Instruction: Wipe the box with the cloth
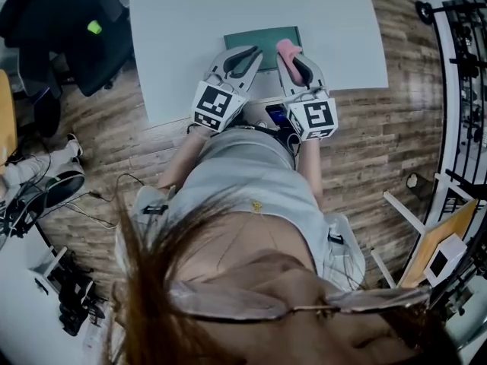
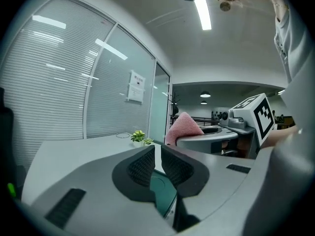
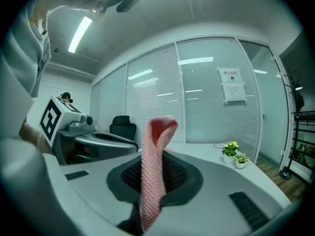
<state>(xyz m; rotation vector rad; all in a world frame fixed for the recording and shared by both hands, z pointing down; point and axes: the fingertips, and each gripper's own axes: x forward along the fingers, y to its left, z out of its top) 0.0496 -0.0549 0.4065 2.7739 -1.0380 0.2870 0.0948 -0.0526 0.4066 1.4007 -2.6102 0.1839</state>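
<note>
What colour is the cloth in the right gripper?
Pink cloth, clearest in the right gripper view.

1. The person is wearing a light grey short-sleeved top (image 1: 251, 177), with a small yellow emblem (image 1: 256, 204) showing near the middle of the head view.
2. Small black tabs (image 1: 154, 209) are sitting on both sleeves.
3. The left gripper (image 1: 251, 54) and right gripper (image 1: 297, 61) are showing pale grey rounded shells around black ribbed pads (image 2: 140, 167).
4. Each gripper is carrying a white cube (image 1: 213, 105) printed with black square markers.
</note>
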